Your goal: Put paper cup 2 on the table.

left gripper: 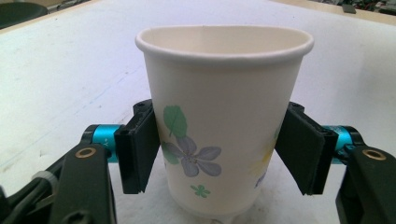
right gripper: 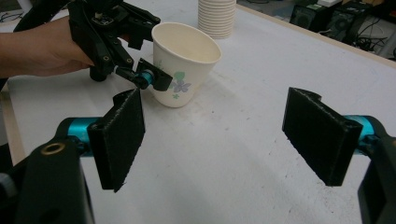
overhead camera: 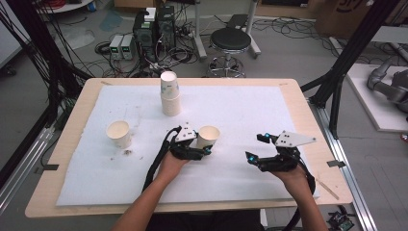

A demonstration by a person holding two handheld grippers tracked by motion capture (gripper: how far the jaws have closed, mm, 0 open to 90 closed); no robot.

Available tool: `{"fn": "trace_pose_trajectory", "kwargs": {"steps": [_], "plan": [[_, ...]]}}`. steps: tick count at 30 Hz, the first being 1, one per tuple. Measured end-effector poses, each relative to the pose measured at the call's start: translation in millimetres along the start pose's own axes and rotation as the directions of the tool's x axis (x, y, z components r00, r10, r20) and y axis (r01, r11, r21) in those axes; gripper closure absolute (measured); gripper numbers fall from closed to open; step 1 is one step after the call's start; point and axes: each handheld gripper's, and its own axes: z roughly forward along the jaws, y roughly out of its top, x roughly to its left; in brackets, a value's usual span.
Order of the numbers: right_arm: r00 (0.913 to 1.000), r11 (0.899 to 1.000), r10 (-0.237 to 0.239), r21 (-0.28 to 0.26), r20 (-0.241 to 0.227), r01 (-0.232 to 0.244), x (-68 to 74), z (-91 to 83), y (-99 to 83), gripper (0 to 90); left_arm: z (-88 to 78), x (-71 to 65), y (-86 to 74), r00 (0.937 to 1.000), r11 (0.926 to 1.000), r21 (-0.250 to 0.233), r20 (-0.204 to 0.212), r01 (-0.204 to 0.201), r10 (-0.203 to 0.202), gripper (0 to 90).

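Observation:
A white paper cup [overhead camera: 209, 135] printed with flowers [left gripper: 191, 156] sits between the jaws of my left gripper [overhead camera: 206, 146], whose two black pads [left gripper: 140, 149] press on its sides. In the right gripper view this cup [right gripper: 187, 56] leans slightly, with its base close to the white sheet; whether it touches I cannot tell. My right gripper [overhead camera: 256, 147] is apart from it at the right, low over the sheet. Its pads [right gripper: 121, 135] stand wide open with nothing between them.
A stack of paper cups [overhead camera: 170, 96] stands at the back middle of the white sheet [overhead camera: 240, 110]. A single cup [overhead camera: 119, 133] stands at the left, with small crumbs [overhead camera: 127, 152] beside it. A stool [overhead camera: 230, 43] and computers [overhead camera: 154, 29] stand beyond the table.

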Motion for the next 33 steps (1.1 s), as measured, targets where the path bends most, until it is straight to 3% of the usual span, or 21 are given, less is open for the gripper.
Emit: {"fn": "trace_pose_trajectory", "kwargs": {"steps": [11,15,18,24,28,33], "plan": [[1.0,1.0,0.001,0.007,0.001,-0.001,0.0,-0.2,-1.3,21.8,-9.2,-2.7,-5.3,0.9998,0.9989,0.043,-0.013,-0.015,0.016,32.6],[1.0,1.0,0.0,0.006,0.003,0.0,-0.4,-0.9,-1.8,21.8,-10.6,-1.6,-5.8,0.9997,0.9989,0.043,-0.01,0.021,-0.02,28.2],[1.0,1.0,0.001,0.002,0.005,-0.001,-1.7,-1.7,-2.5,21.8,-16.3,0.6,-7.0,0.998,0.9979,0.017,0.006,0.062,-0.063,17.9],[0.9999,1.0,0.007,0.005,0.009,-0.007,-1.5,-4.0,-4.3,21.8,-41.8,5.2,-3.7,0.9966,0.995,-0.07,0.046,0.072,-0.068,16.6],[0.9999,1.0,0.008,0.004,0.007,-0.008,-1.6,-3.9,-4.7,21.7,-64.3,6.3,-0.4,0.9988,0.9917,-0.122,0.032,0.04,-0.037,16.0],[0.9999,1.0,0.01,-0.001,0.005,-0.01,-1.3,-3.4,-5.6,21.7,-90.7,10.7,1.3,0.9993,0.983,-0.181,-0.012,0.031,-0.034,16.0]]}}
